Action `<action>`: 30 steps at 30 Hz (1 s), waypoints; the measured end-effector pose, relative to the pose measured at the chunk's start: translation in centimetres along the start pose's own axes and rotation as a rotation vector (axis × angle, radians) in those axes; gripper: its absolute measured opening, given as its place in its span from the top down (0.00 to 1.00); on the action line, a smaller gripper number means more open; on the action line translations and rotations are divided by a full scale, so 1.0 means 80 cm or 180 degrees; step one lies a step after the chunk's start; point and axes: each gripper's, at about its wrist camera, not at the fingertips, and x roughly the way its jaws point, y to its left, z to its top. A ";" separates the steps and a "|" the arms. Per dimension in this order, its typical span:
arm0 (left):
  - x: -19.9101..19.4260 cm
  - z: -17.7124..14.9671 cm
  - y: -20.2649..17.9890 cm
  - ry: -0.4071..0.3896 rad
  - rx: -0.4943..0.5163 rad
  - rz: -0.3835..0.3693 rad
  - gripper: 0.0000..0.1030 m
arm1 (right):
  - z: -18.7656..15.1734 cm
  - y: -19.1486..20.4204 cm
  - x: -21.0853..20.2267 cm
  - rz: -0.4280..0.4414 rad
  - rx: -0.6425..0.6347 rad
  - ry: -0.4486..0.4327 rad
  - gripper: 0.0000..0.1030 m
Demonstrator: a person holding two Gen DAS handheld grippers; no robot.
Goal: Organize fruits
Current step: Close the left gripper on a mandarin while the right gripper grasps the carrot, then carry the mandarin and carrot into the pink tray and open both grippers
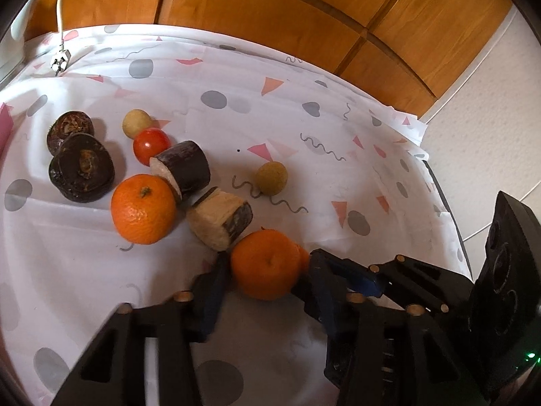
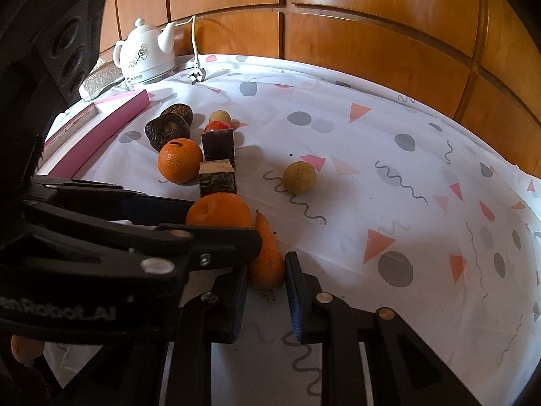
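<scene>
- The left gripper [image 1: 267, 270] has its jaws clamped on an orange [image 1: 267, 264], which rests on the patterned cloth [image 1: 338, 128].
- The right gripper [image 2: 265, 280] has its jaws closed on a carrot [image 2: 267, 257], at 4 o'clock of this orange.
- A second orange [image 1: 143, 208] lies at 10 o'clock, beside the cut log pieces [image 1: 219, 220].

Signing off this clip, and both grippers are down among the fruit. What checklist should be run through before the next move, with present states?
1. The near orange sits between the left gripper fingers: ok.
2. Left pads pressing the near orange: cannot tell.
3. The right gripper is shut on the carrot: ok.
4. The carrot is clear of the near orange: not ok, its tip lies against it.
</scene>
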 end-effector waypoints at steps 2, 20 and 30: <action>-0.001 -0.001 0.003 -0.0022 -0.0009 -0.0051 0.62 | -0.001 0.000 0.001 -0.0011 0.0002 -0.0007 0.79; -0.019 -0.043 0.009 -0.0431 0.0643 0.0366 0.63 | -0.004 0.004 0.004 -0.0103 0.0021 -0.0020 0.79; -0.040 -0.058 0.015 -0.0419 0.0668 0.0421 0.64 | -0.004 0.013 0.003 -0.0243 -0.0078 -0.0022 0.79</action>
